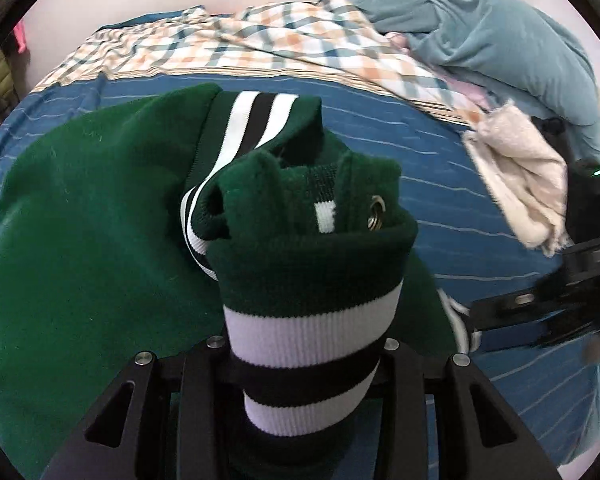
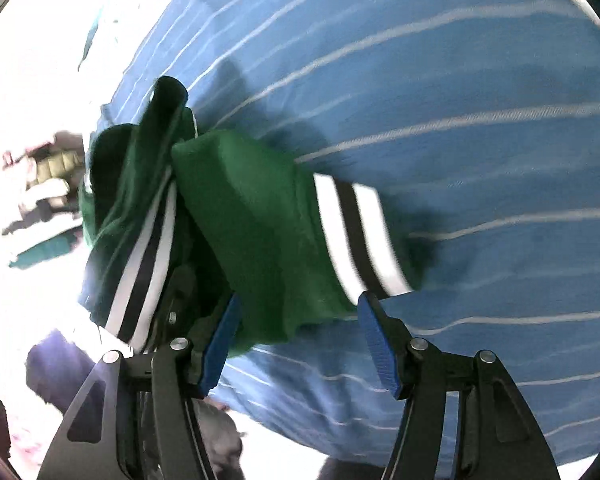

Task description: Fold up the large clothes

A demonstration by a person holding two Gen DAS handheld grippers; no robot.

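A dark green jacket [image 1: 100,240] with white-and-black ribbed bands lies spread on the blue striped bed sheet [image 1: 380,132]. My left gripper [image 1: 304,344] is shut on a bunched part of it. The striped band [image 1: 312,332] and a metal eyelet [image 1: 377,212] rise between its fingers and hide the pads. In the right wrist view, a folded green sleeve [image 2: 252,216] with a striped cuff [image 2: 356,232] fills the gap between the blue pads [image 2: 380,344] of my right gripper [image 2: 296,312], which holds it. The right gripper [image 1: 532,304] shows blurred at the left view's right edge.
A plaid quilt [image 1: 260,36] and a crumpled teal blanket [image 1: 480,28] cover the far side of the bed. A cream fleece cloth [image 1: 516,176] lies at the right. The bed's edge [image 2: 112,92] runs down the left of the right wrist view, with washed-out floor clutter [image 2: 48,168] beyond.
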